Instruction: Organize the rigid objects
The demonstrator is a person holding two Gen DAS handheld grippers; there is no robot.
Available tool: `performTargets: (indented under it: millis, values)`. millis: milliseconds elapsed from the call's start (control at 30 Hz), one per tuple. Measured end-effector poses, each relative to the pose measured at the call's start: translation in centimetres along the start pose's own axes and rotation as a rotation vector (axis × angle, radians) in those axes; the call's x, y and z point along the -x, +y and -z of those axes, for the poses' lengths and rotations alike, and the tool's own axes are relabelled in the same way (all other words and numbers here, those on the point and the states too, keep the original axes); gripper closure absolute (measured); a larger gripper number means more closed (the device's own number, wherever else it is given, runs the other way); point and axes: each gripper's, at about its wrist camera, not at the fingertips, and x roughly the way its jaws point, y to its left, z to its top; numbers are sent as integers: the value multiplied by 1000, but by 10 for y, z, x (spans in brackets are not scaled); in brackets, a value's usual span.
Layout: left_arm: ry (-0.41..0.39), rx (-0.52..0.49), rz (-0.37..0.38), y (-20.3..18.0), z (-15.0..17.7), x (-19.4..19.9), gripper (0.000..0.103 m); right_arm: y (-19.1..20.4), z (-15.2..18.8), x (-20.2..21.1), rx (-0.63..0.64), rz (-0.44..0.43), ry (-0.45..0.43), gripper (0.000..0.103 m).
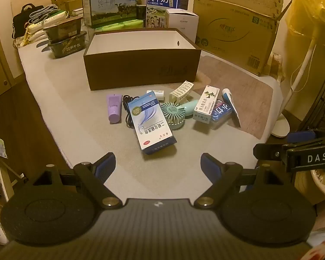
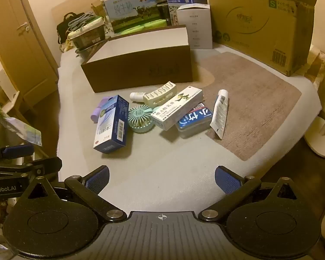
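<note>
An open brown box (image 1: pixel 140 69) (image 2: pixel 138 71) with a white inside stands on the grey surface. In front of it lies a cluster: a purple tube (image 1: pixel 114 108) (image 2: pixel 98 110), a black cable (image 1: pixel 127 110), a blue-white carton (image 1: pixel 150 122) (image 2: pixel 111 125), a mint hand fan (image 1: pixel 174 113) (image 2: pixel 140 118), a cream clip (image 1: pixel 181 92) (image 2: pixel 161 94), a small white bottle (image 1: pixel 157 93) (image 2: pixel 136 96), a white medicine box (image 1: pixel 205 107) (image 2: pixel 176 110), a blue tin (image 1: pixel 221 113) (image 2: pixel 195 118) and a white tube (image 1: pixel 230 107) (image 2: pixel 220 113). My left gripper (image 1: pixel 158 165) and right gripper (image 2: pixel 162 178) are open, empty, short of the cluster.
Milk cartons (image 1: pixel 110 5), a white box (image 1: pixel 182 21) (image 2: pixel 195 26) and a large cardboard box (image 1: pixel 236 23) (image 2: pixel 260 23) stand behind. Dark food tubs (image 1: pixel 64 36) sit at the back left. A brown mat (image 1: pixel 238 99) (image 2: pixel 255 104) covers the right side. A fan stand (image 1: pixel 281 127) is off the right edge.
</note>
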Motion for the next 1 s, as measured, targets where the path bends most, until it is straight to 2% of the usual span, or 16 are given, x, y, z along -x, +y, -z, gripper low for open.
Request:
performTargets:
  millis: [1000]
  values:
    - [-3,0,1,0,0,0,19,-1,-3,-1,-3,-4,-5,0]
